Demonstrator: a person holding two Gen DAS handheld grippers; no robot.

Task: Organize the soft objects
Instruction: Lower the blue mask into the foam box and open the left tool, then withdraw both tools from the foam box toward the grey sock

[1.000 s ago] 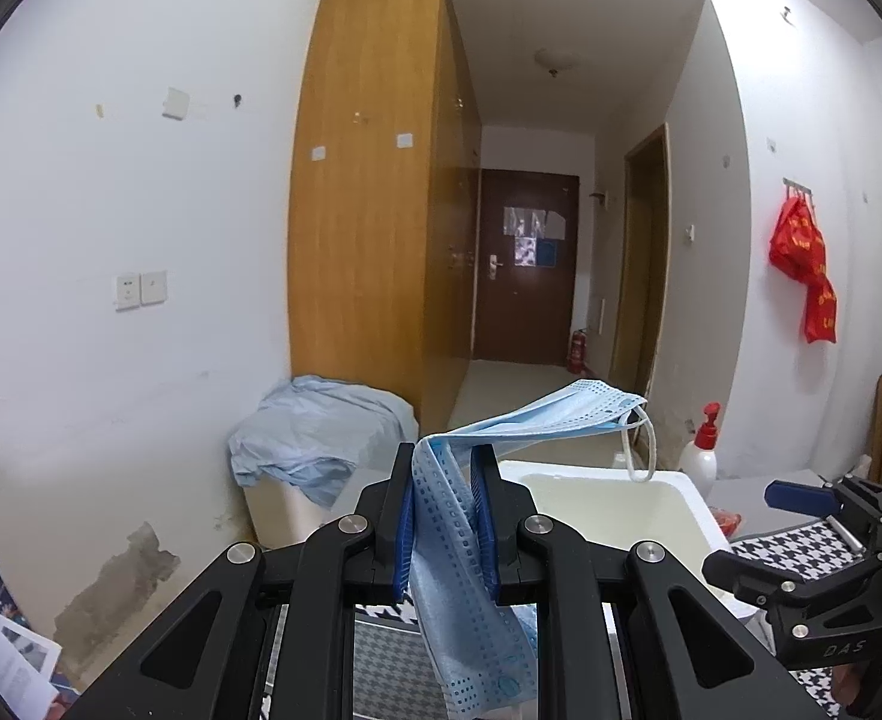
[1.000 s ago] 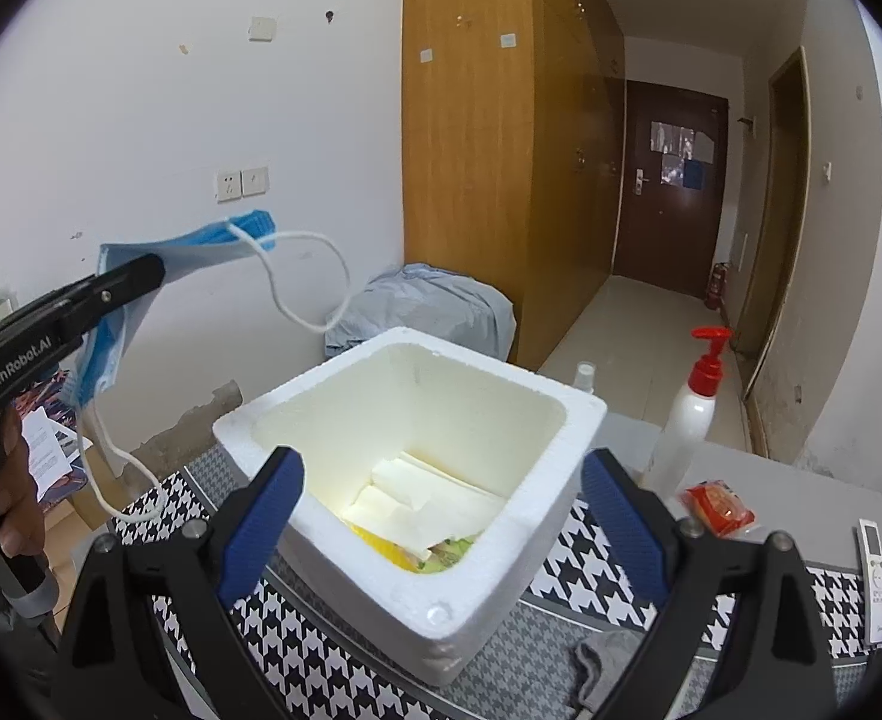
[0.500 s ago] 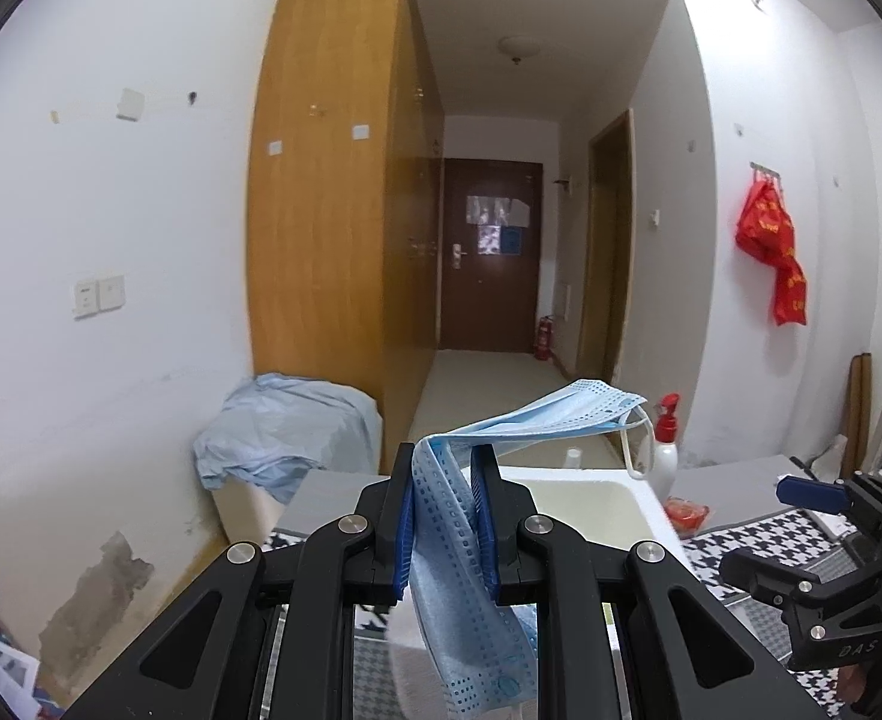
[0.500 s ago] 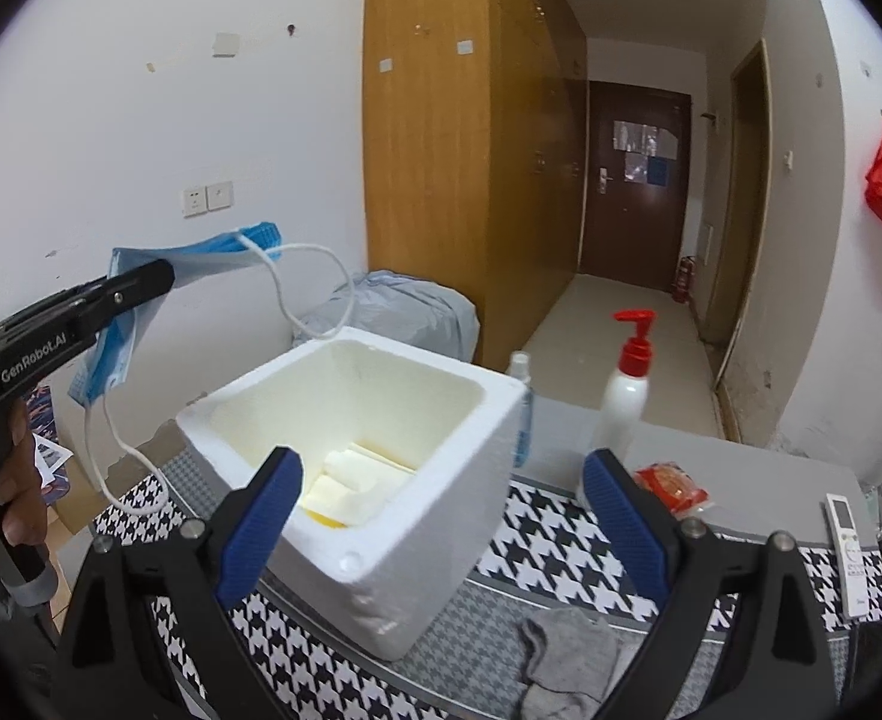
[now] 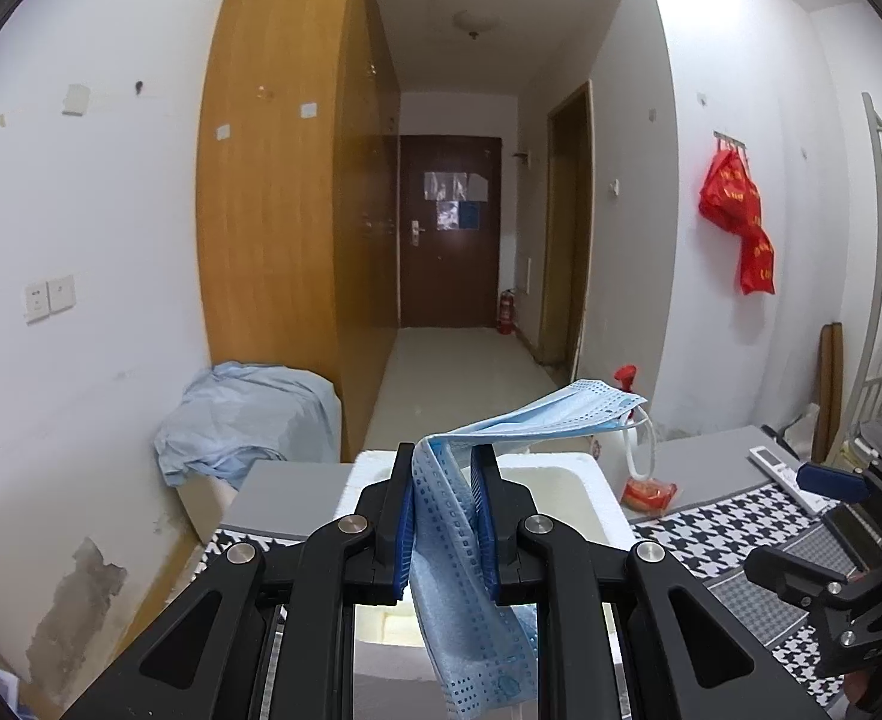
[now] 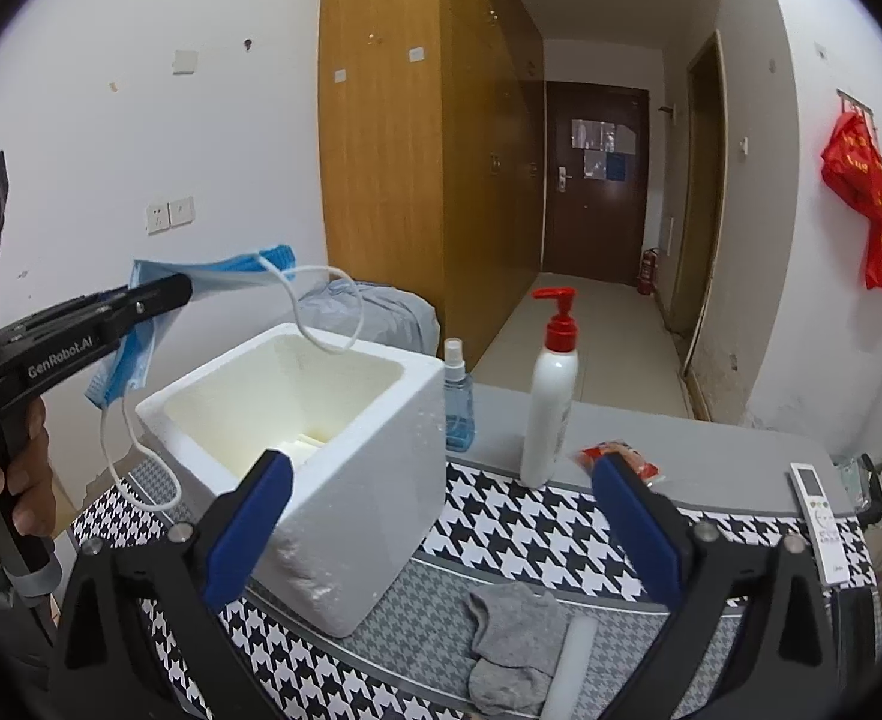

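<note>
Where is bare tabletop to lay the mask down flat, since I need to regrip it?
Bare grey strip behind the checked cloth, between snack packet and remote. Checked cloth right of the foam box is also free. Crowded near the grey sock.

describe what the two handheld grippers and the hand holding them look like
Both are matte black plastic frames with silver screw heads and blue pads lining the fingers. The left gripper carries white "GenRobot.AI" lettering along its side, seen from the right wrist view, and a pistol-style handle held by a bare hand with a grey cuff. The right gripper has the same blue pads.
</note>
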